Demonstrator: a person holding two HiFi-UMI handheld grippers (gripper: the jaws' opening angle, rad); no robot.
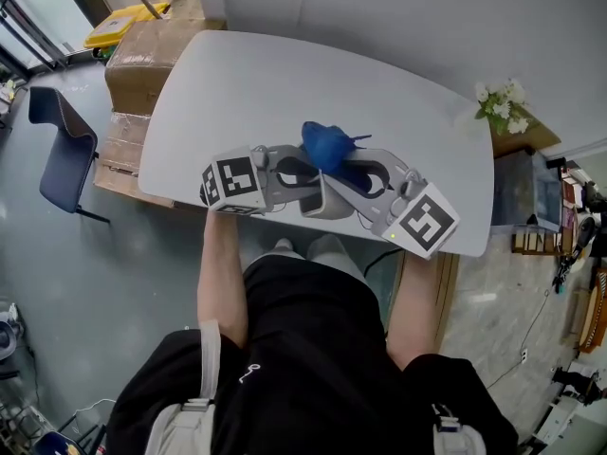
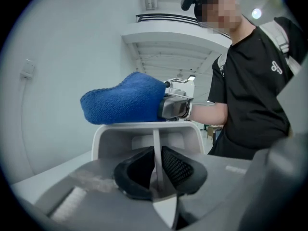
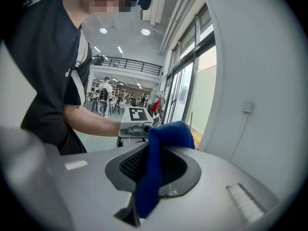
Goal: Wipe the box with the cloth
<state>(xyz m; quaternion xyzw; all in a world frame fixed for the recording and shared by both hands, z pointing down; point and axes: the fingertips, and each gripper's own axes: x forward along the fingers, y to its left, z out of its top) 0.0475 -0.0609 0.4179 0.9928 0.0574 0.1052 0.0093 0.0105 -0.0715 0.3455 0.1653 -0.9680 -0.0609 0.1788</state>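
Head view: we hold the box [image 1: 327, 204] at the near edge of the tabletop [image 1: 285, 83].
Our left gripper [image 2: 156, 167] has its fingers [image 2: 135, 170] closed on a thin wall of the white box; our right gripper [image 3: 149, 172] pinches the blue cloth [image 3: 171, 134] between its fingers, and the cloth lies on the box's top rim.

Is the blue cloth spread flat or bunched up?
Bunched up: the cloth is a rounded wad pinched in the shut right claw, just above the box rim.
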